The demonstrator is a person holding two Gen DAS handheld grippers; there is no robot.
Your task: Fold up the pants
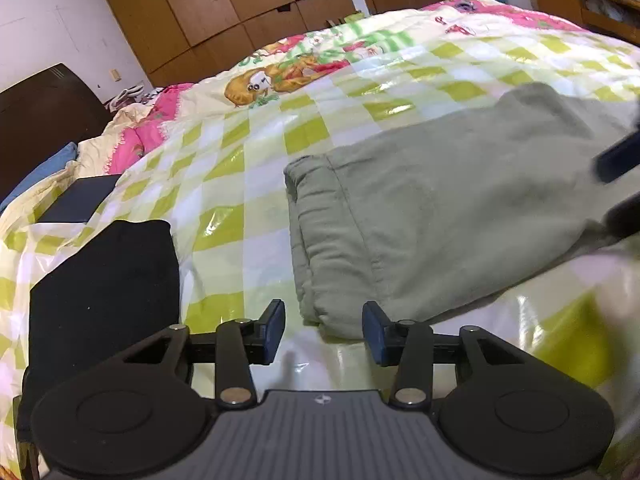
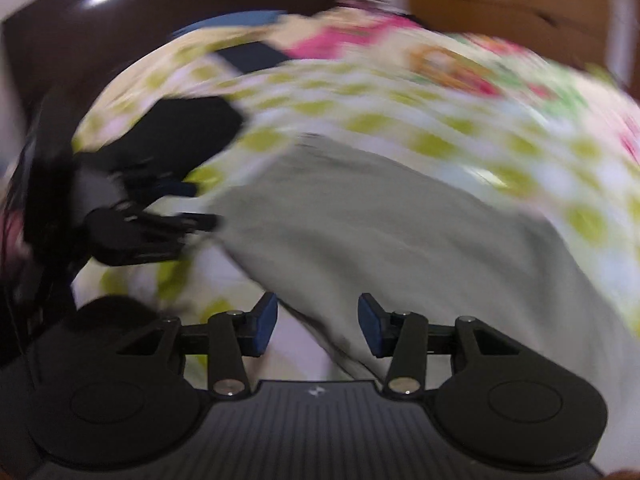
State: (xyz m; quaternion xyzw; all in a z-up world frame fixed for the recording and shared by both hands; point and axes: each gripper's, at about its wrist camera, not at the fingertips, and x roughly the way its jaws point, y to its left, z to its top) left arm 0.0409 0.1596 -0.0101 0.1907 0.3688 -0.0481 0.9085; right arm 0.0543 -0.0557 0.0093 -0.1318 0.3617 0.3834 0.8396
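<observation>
Green-checked bedspread (image 1: 248, 152) under folded pants (image 1: 440, 200); wooden wardrobe (image 1: 224, 4) behind.

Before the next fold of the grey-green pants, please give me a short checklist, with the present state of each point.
1. Left gripper open: ok.
2. Right gripper open: ok.
3. Grey-green fleece pants lie folded and flat on the checkered plastic bed cover: ok.
4. Left fingers straddle the pants' near corner: ok.
5. Folded black garment lies apart from the pants: ok.
6. Right wrist view sharp enough to aim: not ok, blurred.
</observation>
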